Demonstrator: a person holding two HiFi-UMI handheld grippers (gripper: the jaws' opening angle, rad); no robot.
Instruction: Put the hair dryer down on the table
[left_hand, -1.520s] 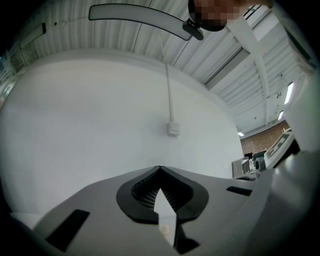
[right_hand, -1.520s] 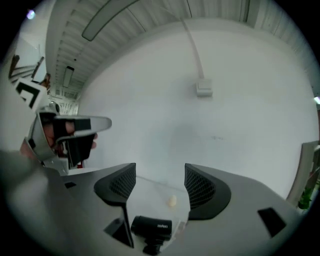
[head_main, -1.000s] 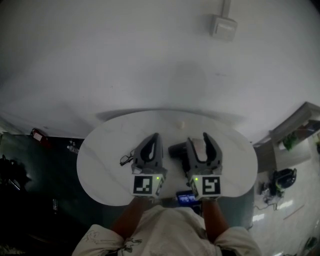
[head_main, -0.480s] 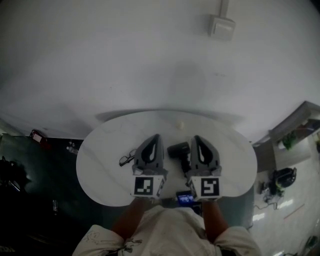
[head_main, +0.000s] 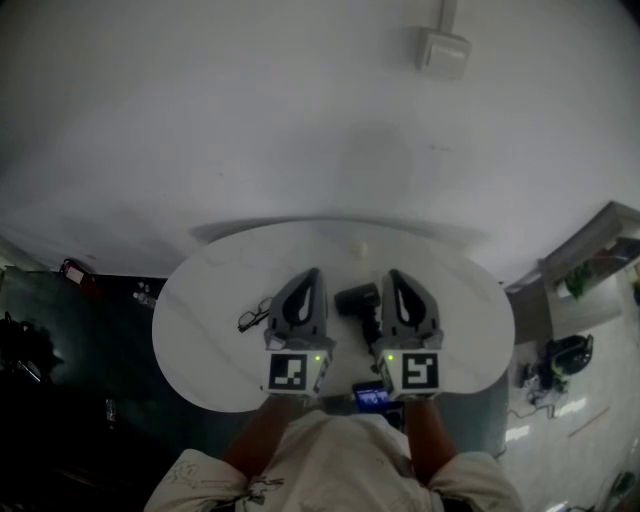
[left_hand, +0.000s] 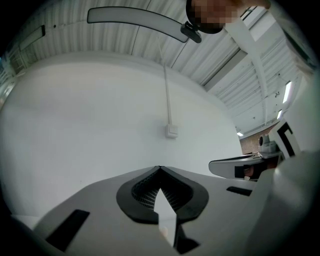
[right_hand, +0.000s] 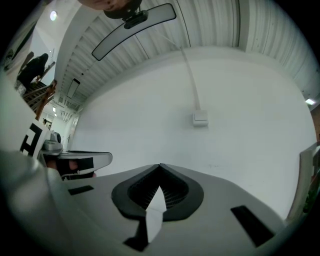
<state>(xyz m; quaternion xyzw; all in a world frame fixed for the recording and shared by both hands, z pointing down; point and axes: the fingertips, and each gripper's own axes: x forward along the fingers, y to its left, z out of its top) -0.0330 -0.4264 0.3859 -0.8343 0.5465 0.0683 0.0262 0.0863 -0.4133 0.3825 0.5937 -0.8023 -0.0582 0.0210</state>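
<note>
In the head view the black hair dryer (head_main: 358, 300) lies on the white oval table (head_main: 200, 310), between my two grippers and apart from both. My left gripper (head_main: 312, 273) is shut with nothing in it, to the left of the dryer. Just right of the dryer, my right gripper (head_main: 392, 276) is shut and empty too. In the left gripper view the jaws meet at their tips (left_hand: 159, 168) and face a white wall. The right gripper view shows the same, with the jaws closed together (right_hand: 160, 165). The dryer is hidden in both gripper views.
A pair of glasses (head_main: 252, 318) lies on the table left of my left gripper. A small pale object (head_main: 360, 250) sits near the far edge. A phone (head_main: 370, 397) shows at the near edge. A switch box (head_main: 447, 50) is on the wall. Clutter stands on the floor at the right (head_main: 565, 360).
The right gripper's jaws, open a second ago, have closed with nothing between them. The hair dryer lies where it was. The left gripper has not moved.
</note>
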